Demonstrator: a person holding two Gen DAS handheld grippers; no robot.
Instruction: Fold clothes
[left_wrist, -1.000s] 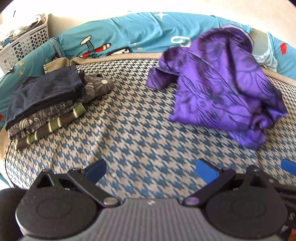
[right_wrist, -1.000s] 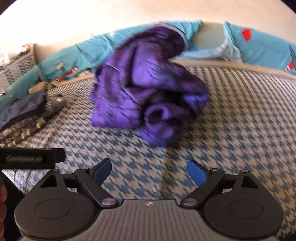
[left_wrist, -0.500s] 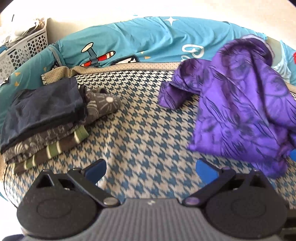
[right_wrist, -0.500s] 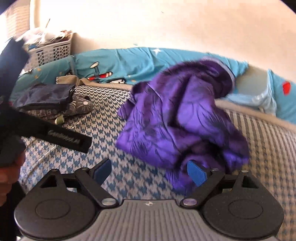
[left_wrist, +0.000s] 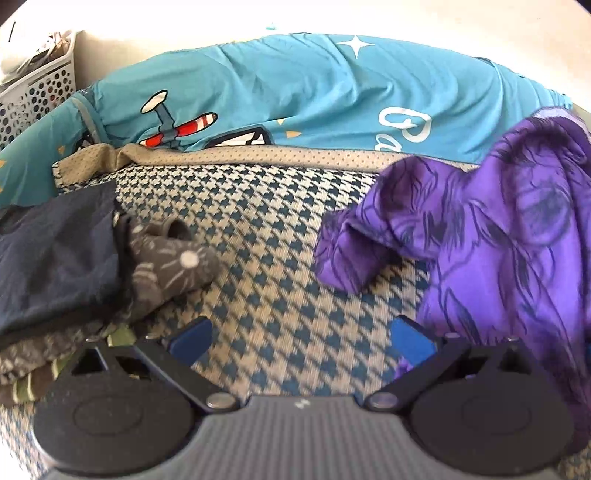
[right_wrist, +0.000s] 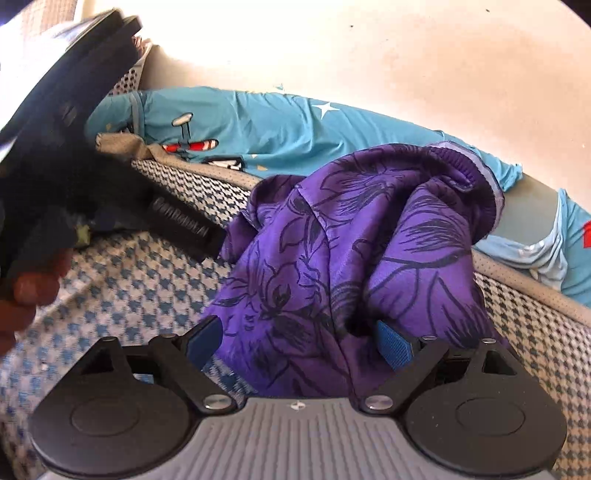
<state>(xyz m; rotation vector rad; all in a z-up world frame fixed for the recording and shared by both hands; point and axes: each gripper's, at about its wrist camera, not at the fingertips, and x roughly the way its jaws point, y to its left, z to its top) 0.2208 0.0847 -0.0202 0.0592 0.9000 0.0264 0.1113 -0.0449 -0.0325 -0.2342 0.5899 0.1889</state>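
A crumpled purple garment with dark flower print (left_wrist: 498, 236) lies on the houndstooth bed cover (left_wrist: 280, 236), at the right in the left wrist view. In the right wrist view the garment (right_wrist: 332, 251) fills the middle. My right gripper (right_wrist: 295, 341) is open, its jaws on either side of the garment's near edge. My left gripper (left_wrist: 301, 339) is open and empty above the bare cover, just left of the garment; its right fingertip (left_wrist: 410, 339) is close to the cloth. A stack of folded clothes (left_wrist: 66, 266) lies at the left.
A teal cartoon-print blanket (left_wrist: 295, 96) runs along the back of the bed against the wall. A white perforated laundry basket (left_wrist: 33, 92) stands at the far left. The left gripper's body and the hand holding it (right_wrist: 55, 184) fill the left of the right wrist view.
Both grippers have moved forward toward the purple garment. The right gripper's open jaws now straddle its near edge. The left gripper has moved in low over the cover beside it.
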